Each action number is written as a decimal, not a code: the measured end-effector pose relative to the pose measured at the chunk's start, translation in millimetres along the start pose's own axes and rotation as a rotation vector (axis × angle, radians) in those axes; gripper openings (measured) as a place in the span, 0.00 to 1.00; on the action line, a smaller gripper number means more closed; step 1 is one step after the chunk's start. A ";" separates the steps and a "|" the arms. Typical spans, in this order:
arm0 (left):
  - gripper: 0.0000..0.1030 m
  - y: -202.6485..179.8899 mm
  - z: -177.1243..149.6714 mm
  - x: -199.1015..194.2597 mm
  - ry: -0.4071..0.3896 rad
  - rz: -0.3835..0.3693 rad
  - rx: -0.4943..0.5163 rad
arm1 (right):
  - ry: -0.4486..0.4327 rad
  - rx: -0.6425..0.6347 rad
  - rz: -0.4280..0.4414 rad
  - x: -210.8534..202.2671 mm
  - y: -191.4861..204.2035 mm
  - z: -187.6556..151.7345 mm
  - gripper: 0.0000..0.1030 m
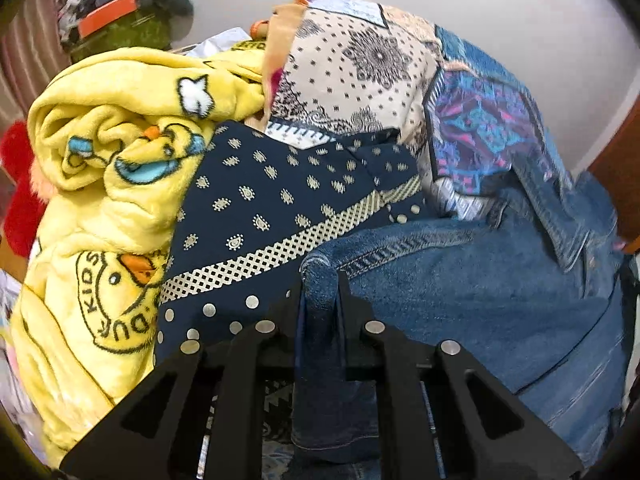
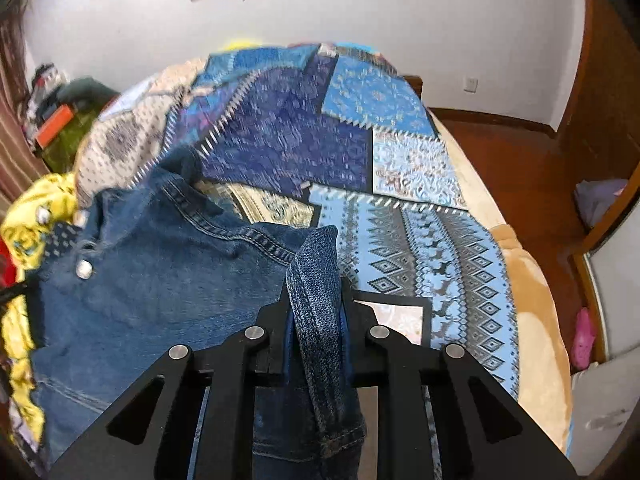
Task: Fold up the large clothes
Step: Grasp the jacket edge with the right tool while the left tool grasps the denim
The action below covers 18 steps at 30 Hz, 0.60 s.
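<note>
A blue denim jacket (image 1: pixel 480 300) lies spread on a bed with a patchwork cover (image 2: pixel 420 240). My left gripper (image 1: pixel 320 280) is shut on a folded edge of the denim, which stands up between its black fingers. In the right wrist view my right gripper (image 2: pixel 316 284) is shut on another fold of the same denim jacket (image 2: pixel 160 280); the seam rises above the fingertips. The jacket's metal snap buttons (image 2: pixel 84 269) show at the left, and its collar lies toward the far side of the bed.
A yellow duck-print fleece blanket (image 1: pixel 104 200) and a navy dotted cloth (image 1: pixel 272 208) are heaped left of the jacket. A red plush item (image 1: pixel 20 200) lies further left. Wooden floor (image 2: pixel 520 152) and a pink slipper (image 2: pixel 582 332) are right of the bed.
</note>
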State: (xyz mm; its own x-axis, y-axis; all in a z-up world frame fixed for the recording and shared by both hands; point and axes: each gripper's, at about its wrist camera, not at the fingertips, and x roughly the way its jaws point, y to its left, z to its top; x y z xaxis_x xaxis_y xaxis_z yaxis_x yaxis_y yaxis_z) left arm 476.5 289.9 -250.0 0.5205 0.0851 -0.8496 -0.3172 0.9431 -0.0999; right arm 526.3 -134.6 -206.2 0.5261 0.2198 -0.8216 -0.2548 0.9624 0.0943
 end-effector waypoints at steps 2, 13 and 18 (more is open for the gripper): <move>0.12 -6.5 -3.6 2.8 0.002 0.032 0.052 | 0.008 0.001 -0.021 7.2 -2.8 -5.9 0.21; 0.50 -33.2 -25.4 -42.6 -0.011 0.069 0.186 | 0.043 0.062 -0.031 -39.8 -19.9 -21.2 0.57; 0.57 -40.4 -33.6 -89.2 -0.062 0.076 0.210 | -0.037 -0.029 -0.038 -92.7 -1.8 -28.3 0.58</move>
State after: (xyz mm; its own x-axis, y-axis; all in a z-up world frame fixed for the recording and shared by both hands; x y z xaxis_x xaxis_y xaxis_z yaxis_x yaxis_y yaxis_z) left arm 416.2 233.4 -187.6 0.5514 0.1724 -0.8162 -0.1890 0.9788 0.0791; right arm 455.0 -161.3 -146.1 0.5655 0.1898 -0.8026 -0.2571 0.9652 0.0471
